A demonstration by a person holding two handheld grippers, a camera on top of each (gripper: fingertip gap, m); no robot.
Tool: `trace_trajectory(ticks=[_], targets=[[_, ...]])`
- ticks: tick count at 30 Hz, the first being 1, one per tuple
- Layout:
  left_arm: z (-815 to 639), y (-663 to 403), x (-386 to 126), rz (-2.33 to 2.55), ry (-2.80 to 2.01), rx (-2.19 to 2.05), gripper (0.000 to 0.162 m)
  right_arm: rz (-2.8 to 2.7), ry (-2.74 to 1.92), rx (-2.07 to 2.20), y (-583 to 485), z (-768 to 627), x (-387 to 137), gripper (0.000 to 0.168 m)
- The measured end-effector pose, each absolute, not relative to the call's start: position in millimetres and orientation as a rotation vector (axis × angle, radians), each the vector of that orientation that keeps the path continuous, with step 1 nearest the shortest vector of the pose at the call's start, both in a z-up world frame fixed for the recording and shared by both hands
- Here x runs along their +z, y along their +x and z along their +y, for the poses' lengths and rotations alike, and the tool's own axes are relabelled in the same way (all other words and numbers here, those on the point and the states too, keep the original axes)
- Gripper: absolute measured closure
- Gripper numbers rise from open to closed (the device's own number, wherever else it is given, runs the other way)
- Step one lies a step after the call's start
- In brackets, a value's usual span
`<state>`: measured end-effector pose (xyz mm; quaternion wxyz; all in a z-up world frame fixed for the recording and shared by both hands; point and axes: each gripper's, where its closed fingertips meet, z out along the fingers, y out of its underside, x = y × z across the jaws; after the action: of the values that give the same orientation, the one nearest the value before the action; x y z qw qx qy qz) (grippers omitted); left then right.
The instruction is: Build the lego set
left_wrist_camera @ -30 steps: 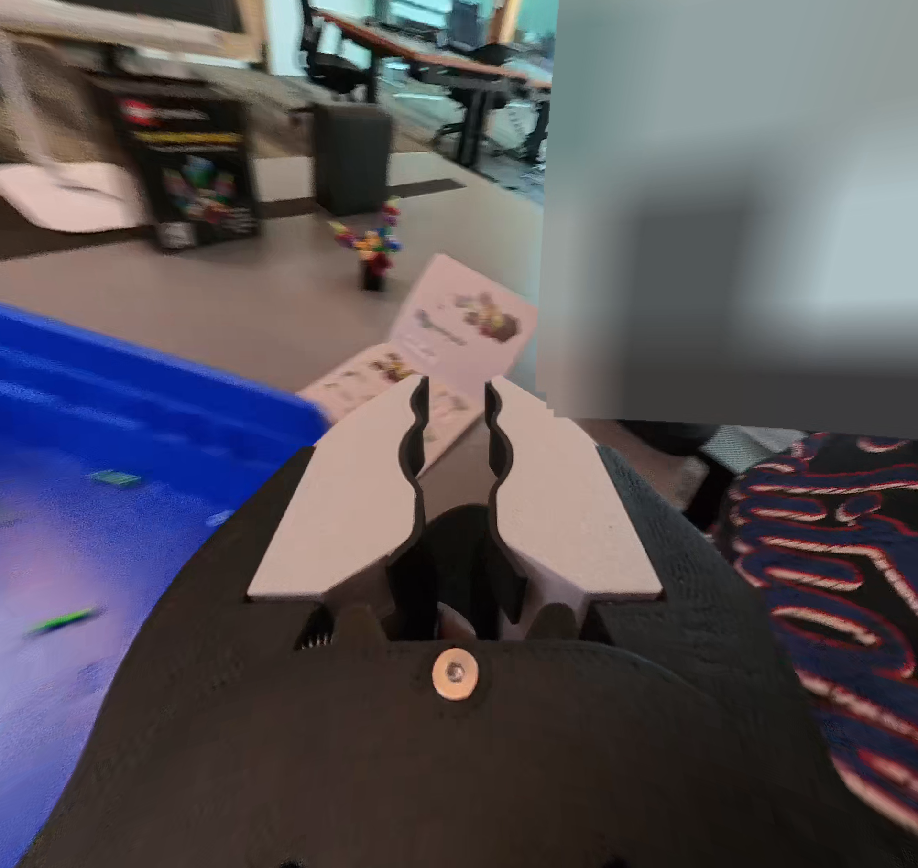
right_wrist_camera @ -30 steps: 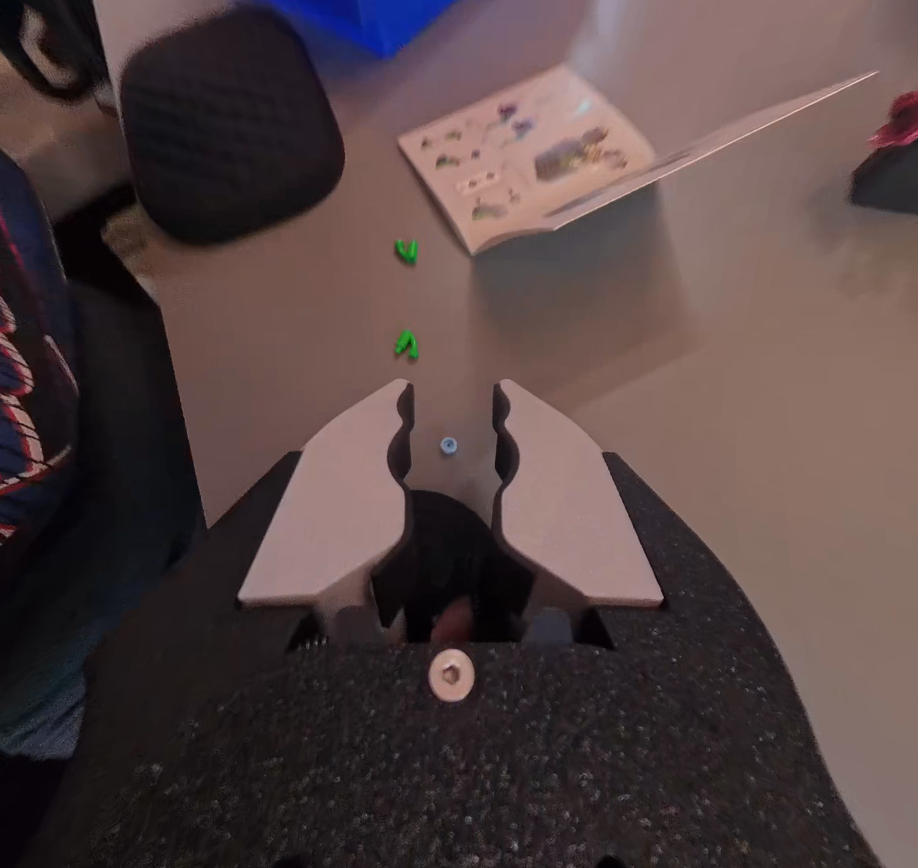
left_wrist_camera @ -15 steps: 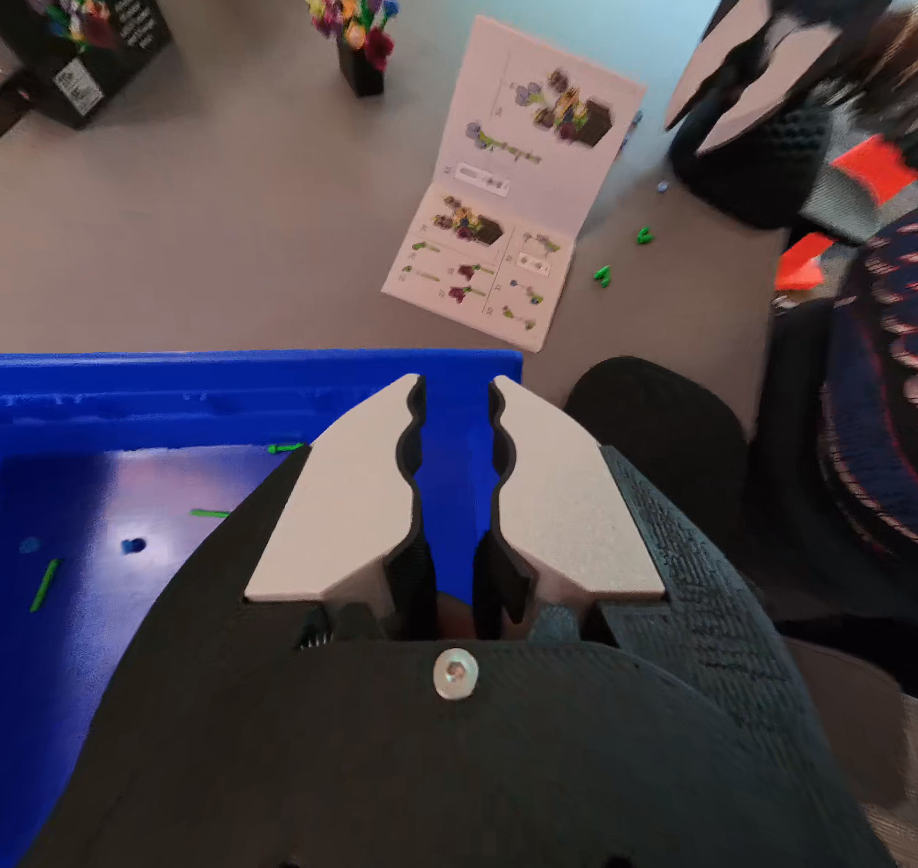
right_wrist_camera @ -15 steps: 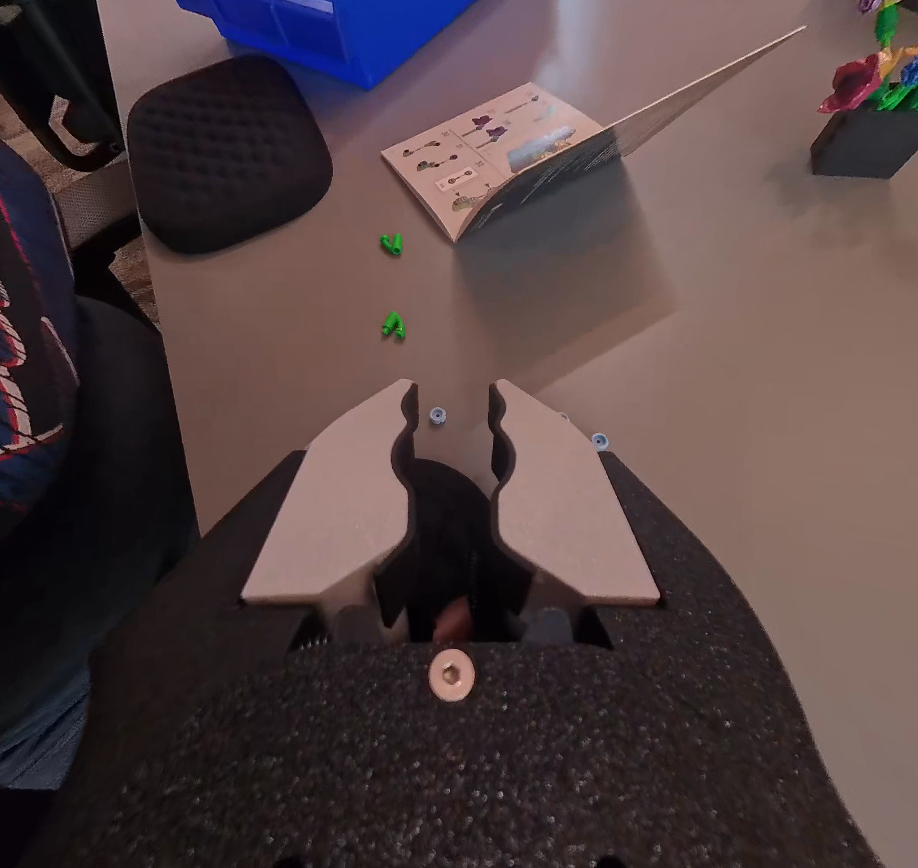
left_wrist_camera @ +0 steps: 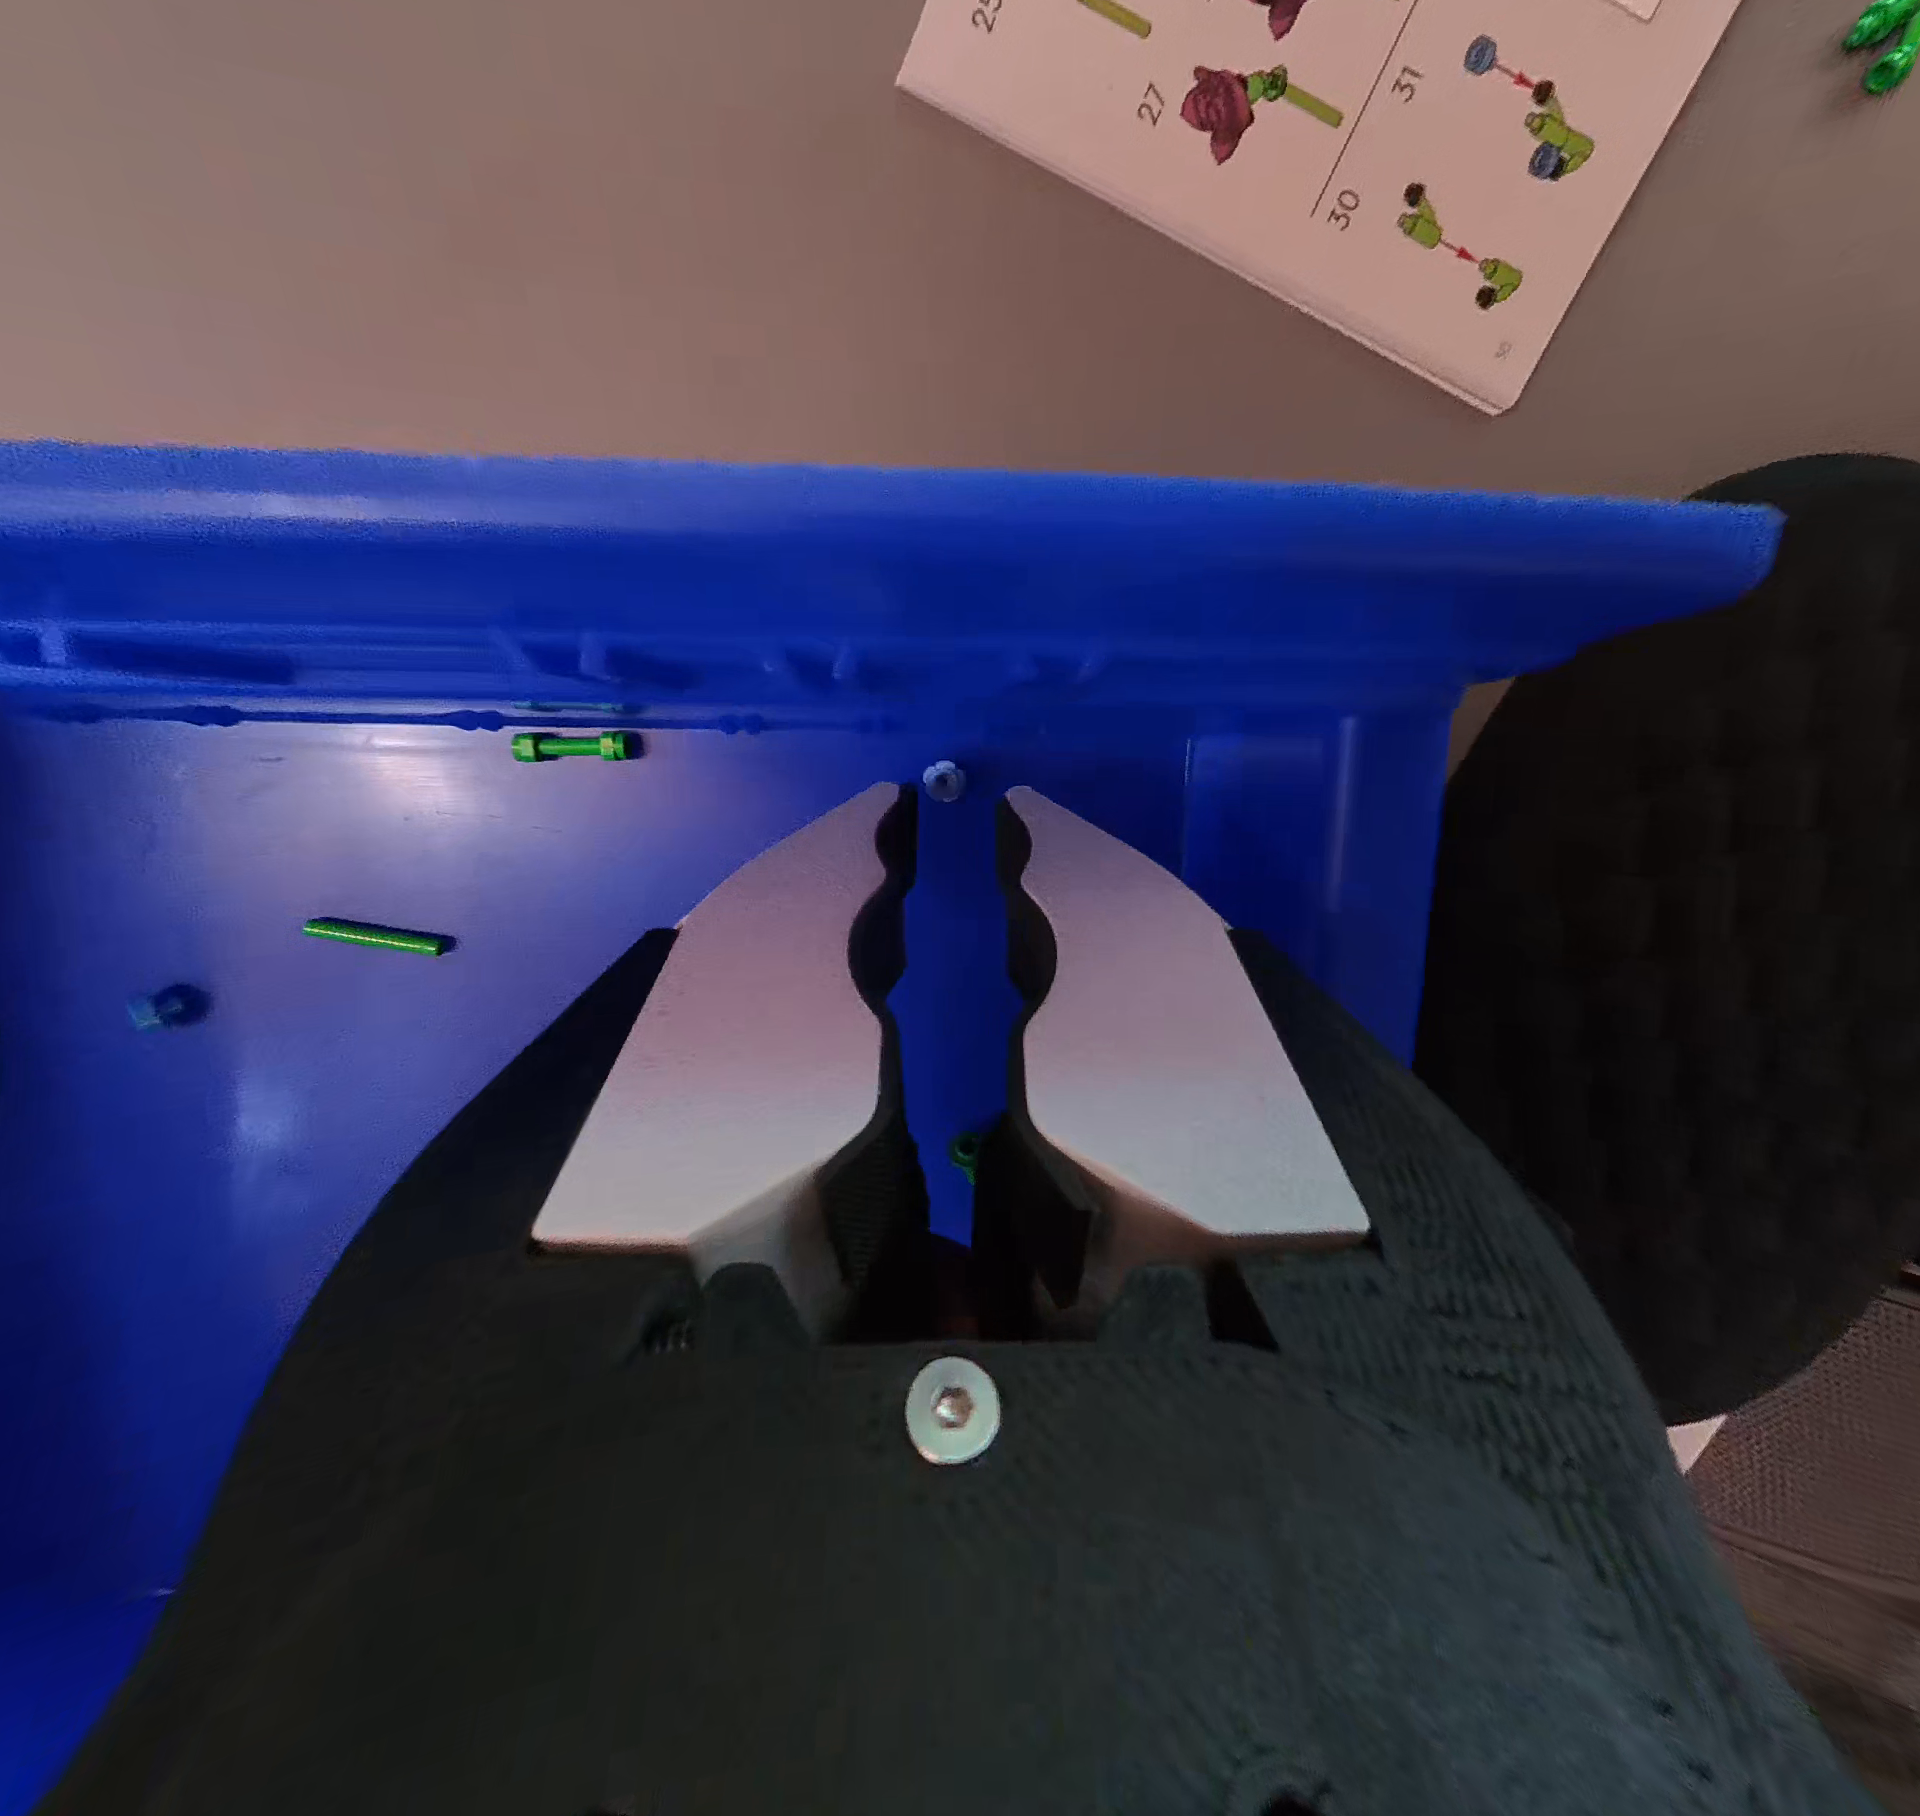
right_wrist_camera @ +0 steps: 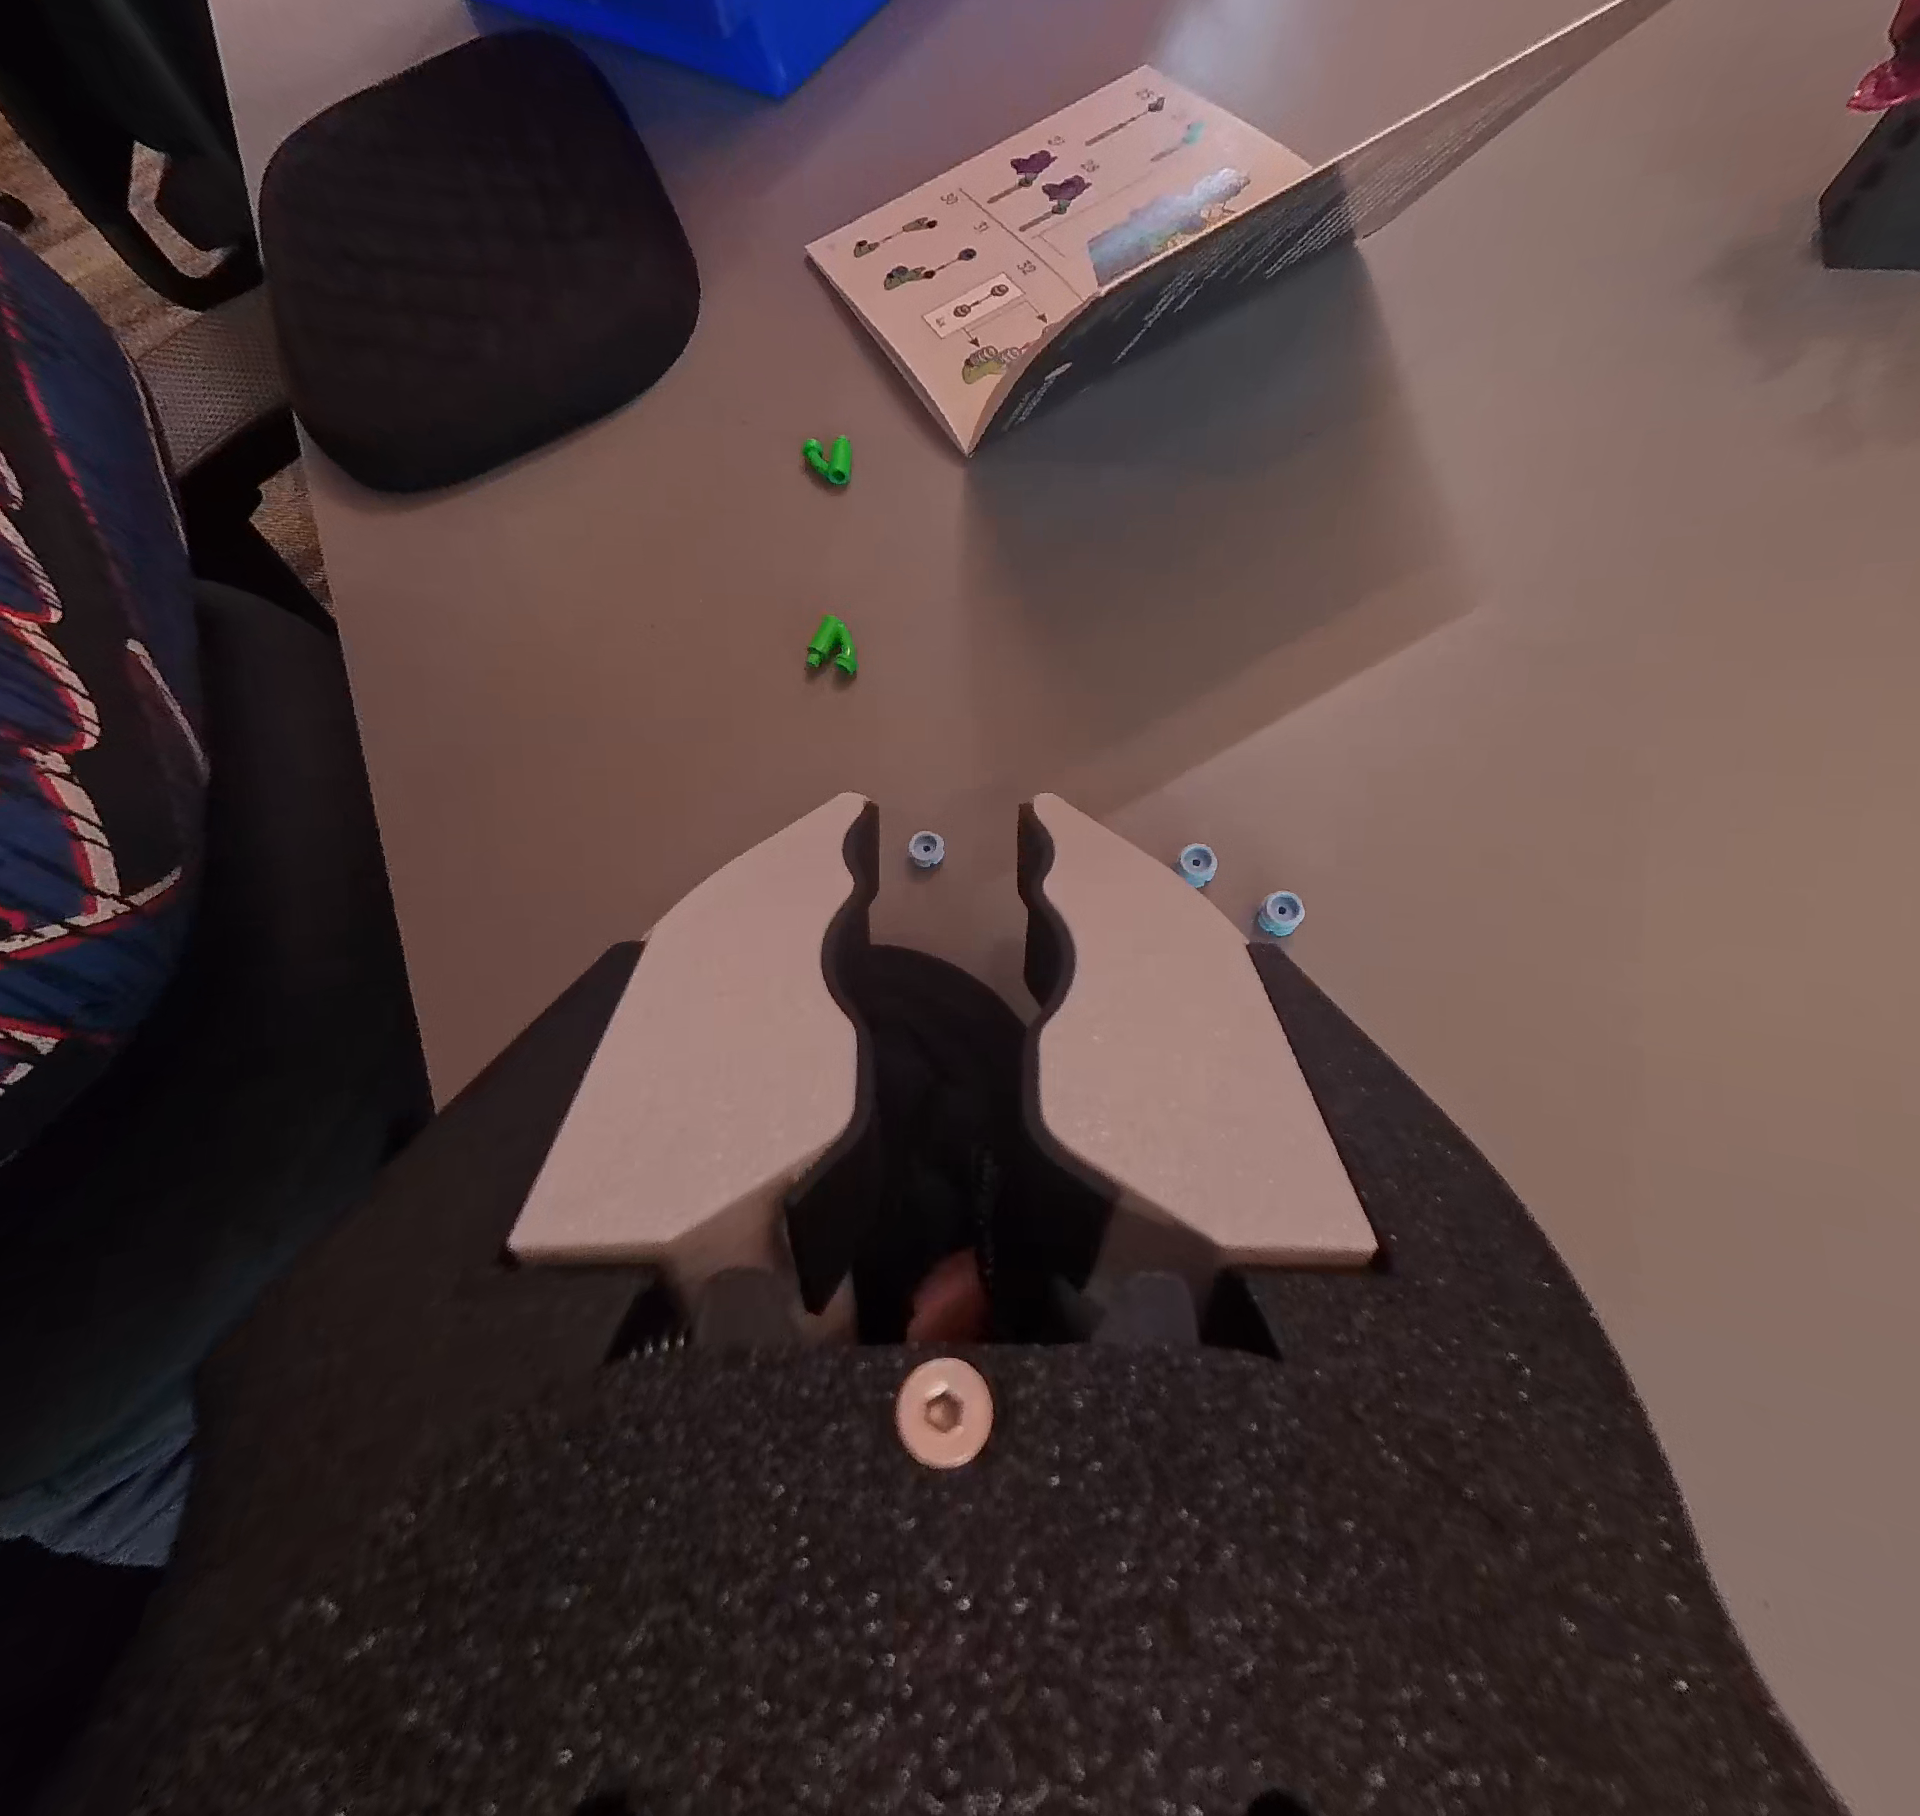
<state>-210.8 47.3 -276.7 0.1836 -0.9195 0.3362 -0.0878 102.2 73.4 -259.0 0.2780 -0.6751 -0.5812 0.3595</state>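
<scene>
**Left tongs hunt in the bin, right tongs wait**

The left gripper (left_wrist_camera: 948,798) hangs inside the blue bin (left_wrist_camera: 883,530), jaws apart and empty, tips just short of a small pale-blue round stud (left_wrist_camera: 942,781) by the far wall. The right gripper (right_wrist_camera: 945,810) hovers low over the grey table (right_wrist_camera: 1558,727), jaws also apart and empty, with 1 of 3 light-blue studs (right_wrist_camera: 926,850) just ahead of its gap.

To fetch the bin stud well, centre it between the tips, drop square, and close gently; crowding the wall could flick it away.

In the bin, a green bar (left_wrist_camera: 378,936) lies flat, long axis running left-right, and a green connector (left_wrist_camera: 575,747) lies the same way. 2 green forked stems (right_wrist_camera: 831,646) sit between the right gripper and the open instruction booklet (right_wrist_camera: 1060,239).
</scene>
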Motion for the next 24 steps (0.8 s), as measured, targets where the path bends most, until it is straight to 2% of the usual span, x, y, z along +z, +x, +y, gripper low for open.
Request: trace_trajectory(ticks=[7, 14, 16, 19, 24], targets=[[49.8, -211.5, -281.0, 0.897, -2.603, -0.269, 0.147, -1.565, -1.796, 0.949, 101.9, 72.8, -258.8, 0.143], [53.4, -216.9, -278.6, 0.851, -2.586, -0.231, 0.153, -1.575, -1.795, 0.936, 101.4, 72.4, -260.0, 0.143], [57.5, -219.2, -256.0, 0.770, -2.493, -0.213, 0.154, -1.573, -1.785, 0.935, 101.3, 72.3, -258.7, 0.143], [57.9, -207.3, -189.6, 0.586, -2.184, -0.301, 0.154, -1.563, -1.740, 0.923, 100.1, 72.4, -253.6, 0.144], [10.4, -143.9, -71.9, 0.217, -1.477, -0.929, 0.155, -1.482, -1.434, 0.990, 76.6, 64.8, -210.2, 0.149]])
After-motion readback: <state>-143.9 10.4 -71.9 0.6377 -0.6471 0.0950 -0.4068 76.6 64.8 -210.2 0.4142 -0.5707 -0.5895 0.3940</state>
